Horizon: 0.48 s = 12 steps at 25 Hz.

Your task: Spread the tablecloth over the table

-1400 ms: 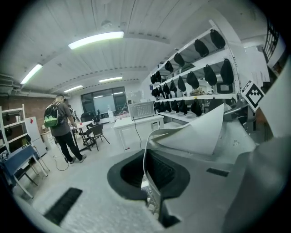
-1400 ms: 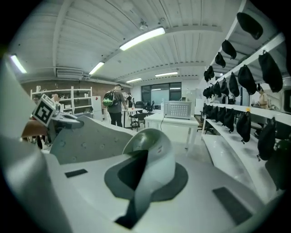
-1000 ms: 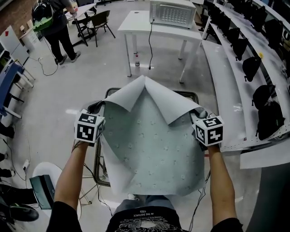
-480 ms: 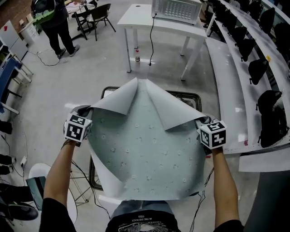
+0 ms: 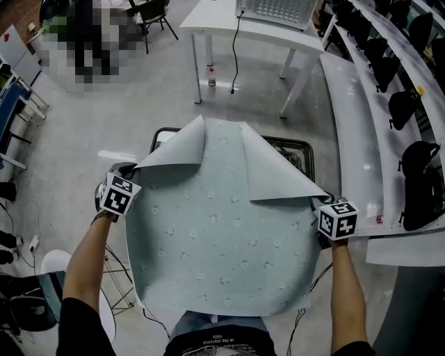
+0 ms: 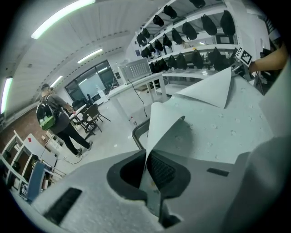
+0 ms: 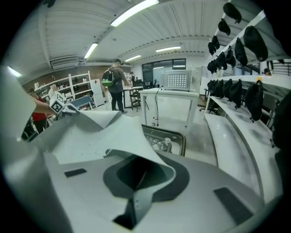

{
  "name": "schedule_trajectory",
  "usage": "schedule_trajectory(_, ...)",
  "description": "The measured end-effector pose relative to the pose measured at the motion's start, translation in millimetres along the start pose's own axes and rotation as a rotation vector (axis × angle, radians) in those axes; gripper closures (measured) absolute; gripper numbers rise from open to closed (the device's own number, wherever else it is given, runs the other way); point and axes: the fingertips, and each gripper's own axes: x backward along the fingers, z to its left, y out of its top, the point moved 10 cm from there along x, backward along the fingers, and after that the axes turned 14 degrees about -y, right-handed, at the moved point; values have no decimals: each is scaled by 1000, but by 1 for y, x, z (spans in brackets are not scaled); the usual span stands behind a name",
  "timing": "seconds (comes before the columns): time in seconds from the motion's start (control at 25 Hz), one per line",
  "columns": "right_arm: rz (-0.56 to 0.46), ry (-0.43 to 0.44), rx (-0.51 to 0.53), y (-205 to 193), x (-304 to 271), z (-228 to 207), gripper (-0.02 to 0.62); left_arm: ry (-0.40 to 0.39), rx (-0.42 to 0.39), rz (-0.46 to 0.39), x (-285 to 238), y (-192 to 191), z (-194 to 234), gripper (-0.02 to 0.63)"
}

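I've brought both hands down and wider: the left gripper (image 5: 129,169) and right gripper (image 5: 322,199) stay clamped on the tablecloth (image 5: 222,240), now flatter over the table (image 5: 300,148). Its far corners are still curled back, so it isn't spread yet.

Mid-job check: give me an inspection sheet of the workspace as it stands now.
Surface: table, only its dark far rim shows; the rest lies under the tablecloth.
Job's things: tablecloth pale green, held over the table, both far corners folded back.
Clutter: small bottle on the floor beyond the table.
Grippers: left gripper shut on the tablecloth's left edge; right gripper shut on its right edge.
Cables: black cable hanging from the white table to the floor.
Surroundings: white table with a vented appliance; shelves of dark bags at right; a person standing far left.
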Motion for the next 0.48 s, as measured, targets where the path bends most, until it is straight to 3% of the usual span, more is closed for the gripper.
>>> schedule_trajectory(0.48, -18, -119, 183, -24, -17, -1, 517, 84, -67, 109, -28, -18, -5, 591)
